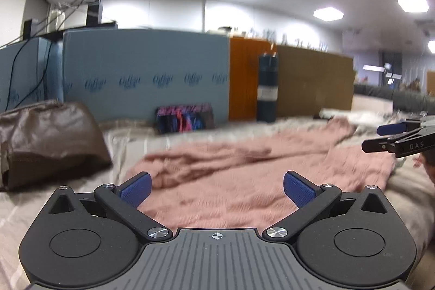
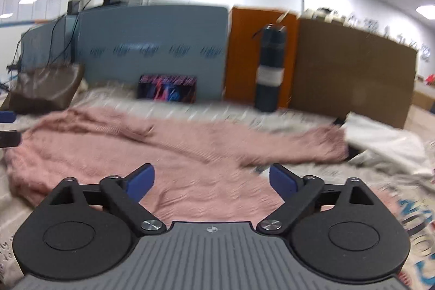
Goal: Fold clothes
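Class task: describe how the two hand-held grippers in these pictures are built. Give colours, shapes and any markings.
Left gripper and right gripper match: a grey ribbed centre plate with a small crosshair mark, two round black discs, black link arms with silver screws, and fingers faced with blue textured pads. Seen from the left wrist, the right gripper shows white letters "DAS".

Pink ribbed garment (image 2: 174,154) on a pale printed sheet (image 2: 407,211) (blue lettering), brown bag (image 1: 49,137) beside.

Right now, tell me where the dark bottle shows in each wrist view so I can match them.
Left wrist view: the dark bottle stands right of centre, upright, against the orange panel.
Right wrist view: the dark bottle stands right of centre, upright, between the orange panel and the brown board.
Shared landmark: the pink sweater spread in front.
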`<state>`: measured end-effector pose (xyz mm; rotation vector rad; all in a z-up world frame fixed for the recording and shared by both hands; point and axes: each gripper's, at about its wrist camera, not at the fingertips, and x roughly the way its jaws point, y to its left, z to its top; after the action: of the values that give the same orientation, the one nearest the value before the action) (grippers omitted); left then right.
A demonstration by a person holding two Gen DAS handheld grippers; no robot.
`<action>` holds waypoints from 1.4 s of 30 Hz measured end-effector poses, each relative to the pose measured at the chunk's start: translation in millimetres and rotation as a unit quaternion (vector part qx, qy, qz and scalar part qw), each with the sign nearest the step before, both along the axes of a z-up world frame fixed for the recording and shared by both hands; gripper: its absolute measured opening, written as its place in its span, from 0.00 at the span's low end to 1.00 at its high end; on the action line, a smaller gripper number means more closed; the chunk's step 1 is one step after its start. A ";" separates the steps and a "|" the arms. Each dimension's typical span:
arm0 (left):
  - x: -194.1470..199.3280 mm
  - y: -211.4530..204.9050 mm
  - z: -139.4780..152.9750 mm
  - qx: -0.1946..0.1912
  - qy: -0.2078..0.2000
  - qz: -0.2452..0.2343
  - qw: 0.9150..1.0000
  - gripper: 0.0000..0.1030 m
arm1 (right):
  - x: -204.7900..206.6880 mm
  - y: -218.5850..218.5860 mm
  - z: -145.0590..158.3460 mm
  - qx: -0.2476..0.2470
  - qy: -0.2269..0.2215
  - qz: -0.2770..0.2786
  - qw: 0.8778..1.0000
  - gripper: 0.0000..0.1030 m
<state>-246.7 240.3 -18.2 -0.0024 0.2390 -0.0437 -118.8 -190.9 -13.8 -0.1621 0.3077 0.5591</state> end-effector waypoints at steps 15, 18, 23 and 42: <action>-23.4 -24.2 15.7 0.210 -0.078 0.064 0.972 1.00 | -26.1 -47.0 -19.1 -0.188 -0.050 0.099 0.976 0.98; -25.7 -38.4 7.5 0.309 -0.012 -0.025 0.951 1.00 | -18.9 -51.6 -20.2 -0.205 -0.041 0.102 0.973 0.98; -20.3 -52.2 0.2 0.369 0.111 -0.134 0.913 1.00 | -8.4 -44.9 -20.8 -0.219 -0.039 0.124 0.967 0.98; 9.9 -55.3 -13.8 0.362 0.062 -0.098 0.925 0.78 | 33.3 -36.5 -19.6 -0.129 -0.035 0.113 0.984 0.94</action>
<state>-236.9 185.1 -32.0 0.7612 0.3712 -0.1537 -85.5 -227.5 -33.5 -0.4715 0.2952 0.7359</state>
